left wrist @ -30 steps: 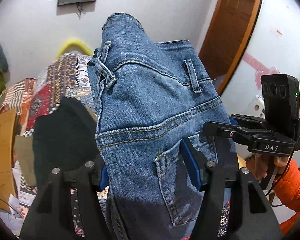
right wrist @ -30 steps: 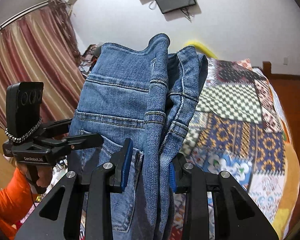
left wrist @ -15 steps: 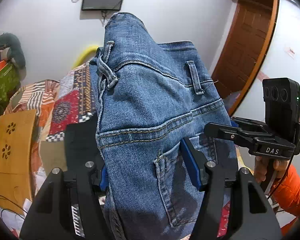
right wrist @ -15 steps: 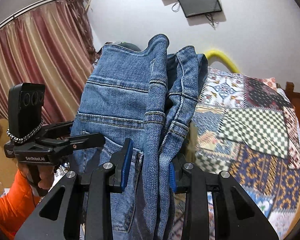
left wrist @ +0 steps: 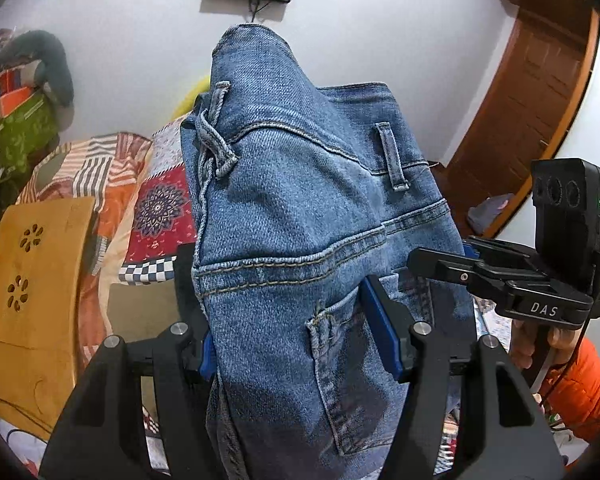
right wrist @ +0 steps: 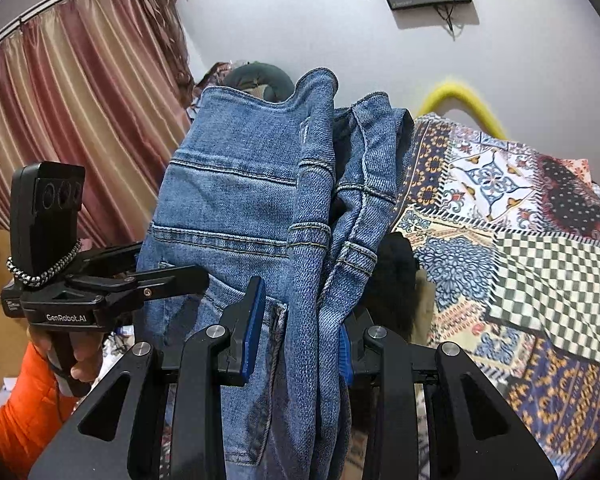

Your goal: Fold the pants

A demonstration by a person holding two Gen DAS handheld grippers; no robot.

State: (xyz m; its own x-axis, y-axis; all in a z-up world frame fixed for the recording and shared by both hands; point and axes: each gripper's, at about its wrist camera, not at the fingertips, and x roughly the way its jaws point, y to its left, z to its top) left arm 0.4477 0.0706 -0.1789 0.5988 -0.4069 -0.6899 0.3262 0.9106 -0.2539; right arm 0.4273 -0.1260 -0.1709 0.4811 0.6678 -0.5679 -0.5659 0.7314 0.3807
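A pair of blue denim jeans (left wrist: 300,216) hangs in the air, held at the waistband end between both grippers. My left gripper (left wrist: 296,344) is shut on the jeans near a back pocket, its blue pads pressed into the fabric. My right gripper (right wrist: 300,332) is shut on the bunched jeans (right wrist: 236,208) beside a seam and pocket. Each gripper shows in the other's view: the right one (left wrist: 440,264) at the jeans' right edge, the left one (right wrist: 172,276) at their left edge. The legs drop out of sight below.
A bed with a patchwork quilt (right wrist: 500,220) lies below and behind. A black garment (right wrist: 396,276) lies on it. A wooden board (left wrist: 28,280) stands at left, a wooden door (left wrist: 540,92) at right, pink curtains (right wrist: 80,140) at far left.
Both grippers, still holding the jeans, have swung so the background shifted: the wall screen, door and bed slid across the views. The grips on the jeans are unchanged.
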